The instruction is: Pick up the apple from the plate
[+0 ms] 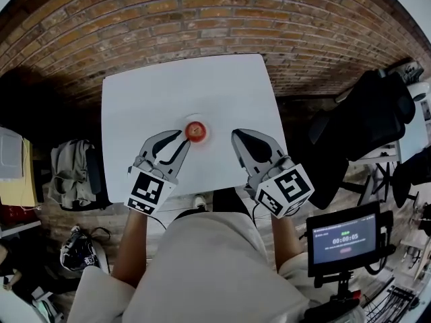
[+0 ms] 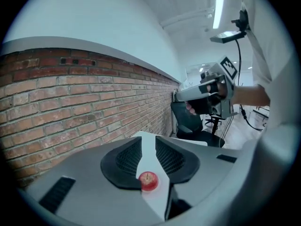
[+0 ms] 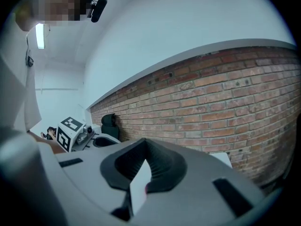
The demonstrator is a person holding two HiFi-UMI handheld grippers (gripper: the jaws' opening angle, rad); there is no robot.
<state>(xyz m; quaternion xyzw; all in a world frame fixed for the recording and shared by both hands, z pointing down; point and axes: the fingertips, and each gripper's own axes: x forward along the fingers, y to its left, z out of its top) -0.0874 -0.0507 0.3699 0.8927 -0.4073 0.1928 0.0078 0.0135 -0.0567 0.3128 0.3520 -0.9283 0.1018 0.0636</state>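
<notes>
A red apple (image 1: 196, 130) sits on a small white plate (image 1: 205, 120) near the front middle of the white table (image 1: 188, 86). My left gripper (image 1: 183, 135) reaches in from the lower left, its tips just left of the apple and not touching it. In the left gripper view the jaws stand a narrow way apart, open and empty, and the apple (image 2: 149, 181) shows through the gap beyond them. My right gripper (image 1: 236, 135) hovers to the right of the plate, apart from it. Its jaws (image 3: 146, 141) meet at the tips, shut on nothing.
A brick wall (image 1: 222, 19) backs the table. A black office chair (image 1: 367, 123) stands right of the table, with a small monitor on a stand (image 1: 343, 237) nearer me. A backpack (image 1: 71, 170) and another bag (image 1: 77, 251) lie on the floor at the left.
</notes>
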